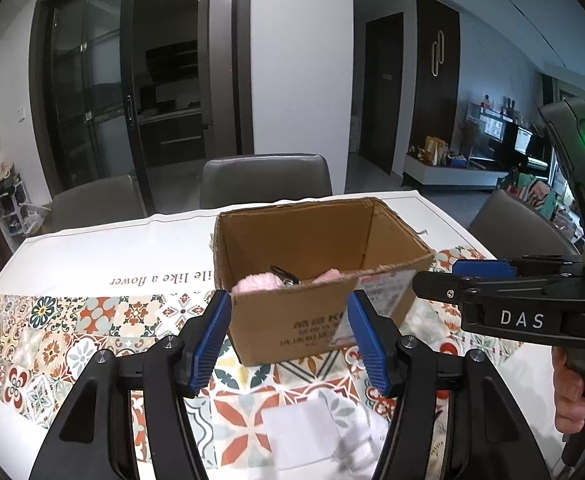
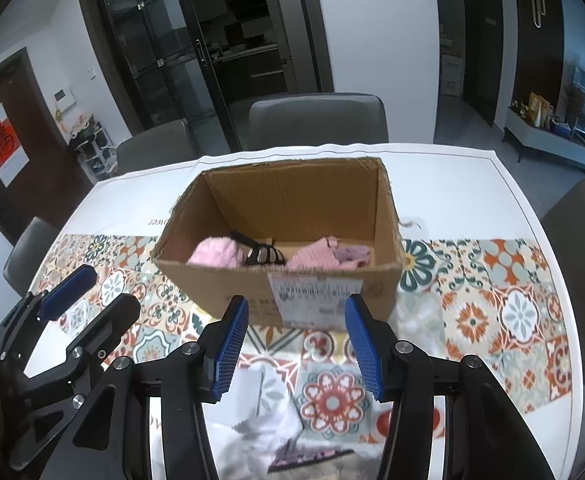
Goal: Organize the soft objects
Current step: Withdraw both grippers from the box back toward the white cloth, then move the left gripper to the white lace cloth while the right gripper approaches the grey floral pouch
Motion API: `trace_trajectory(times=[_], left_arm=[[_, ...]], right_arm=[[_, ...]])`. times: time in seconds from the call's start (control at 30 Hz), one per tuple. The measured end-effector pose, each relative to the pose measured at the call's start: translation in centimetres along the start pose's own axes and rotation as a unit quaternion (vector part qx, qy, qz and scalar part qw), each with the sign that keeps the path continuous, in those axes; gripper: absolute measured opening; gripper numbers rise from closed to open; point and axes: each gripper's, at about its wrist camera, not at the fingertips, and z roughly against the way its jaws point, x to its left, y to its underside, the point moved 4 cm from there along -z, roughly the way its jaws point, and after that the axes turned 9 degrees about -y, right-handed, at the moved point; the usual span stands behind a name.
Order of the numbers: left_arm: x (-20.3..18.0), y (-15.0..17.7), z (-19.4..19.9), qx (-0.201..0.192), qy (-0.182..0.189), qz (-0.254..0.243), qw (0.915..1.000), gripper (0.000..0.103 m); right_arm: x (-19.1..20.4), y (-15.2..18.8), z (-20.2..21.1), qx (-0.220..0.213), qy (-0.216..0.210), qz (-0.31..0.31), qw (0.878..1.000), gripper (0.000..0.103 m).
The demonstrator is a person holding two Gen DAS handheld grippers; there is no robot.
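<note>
On a table (image 2: 472, 184) covered by a patterned tablecloth (image 2: 492, 280) stands one open cardboard box (image 2: 292, 280). Inside lie two pink fluffy items (image 2: 216, 254) with one black strappy piece (image 2: 260, 254) between them. Near the camera, white cloth (image 1: 312, 432) lies on the tablecloth. Both claws, the left gripper (image 1: 292, 344) and right gripper (image 2: 296, 352), hover spread and empty before the box. Three grey chairs (image 2: 316, 120) stand behind.
</note>
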Motion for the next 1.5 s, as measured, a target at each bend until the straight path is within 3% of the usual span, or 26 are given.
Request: trace_trajectory(times=[0.27, 0.8, 1.43, 1.5], left_arm=[[0.0, 2.3, 1.1, 0.013, 0.002, -0.005, 0.9999, 0.061], [0.5, 7.9, 1.0, 0.078, 0.004, -0.012, 0.9969, 0.061], [-2.9, 12.4, 1.1, 0.131, 0.077, -0.054, 0.9869, 0.061], [-3.2, 12.7, 1.2, 0.131, 0.082, -0.059, 0.9862, 0.061]], right_arm=[[0.2, 2.7, 0.9, 0.008, 0.003, -0.015, 1.0, 0.052], [1.2, 7.6, -0.9, 0.063, 0.01, -0.02, 0.998, 0.052], [-0.8, 13.3, -0.5, 0.124, 0.039, -0.052, 0.99, 0.052], [-1.0, 13.8, -0.3, 0.13, 0.043, -0.058, 0.989, 0.061]])
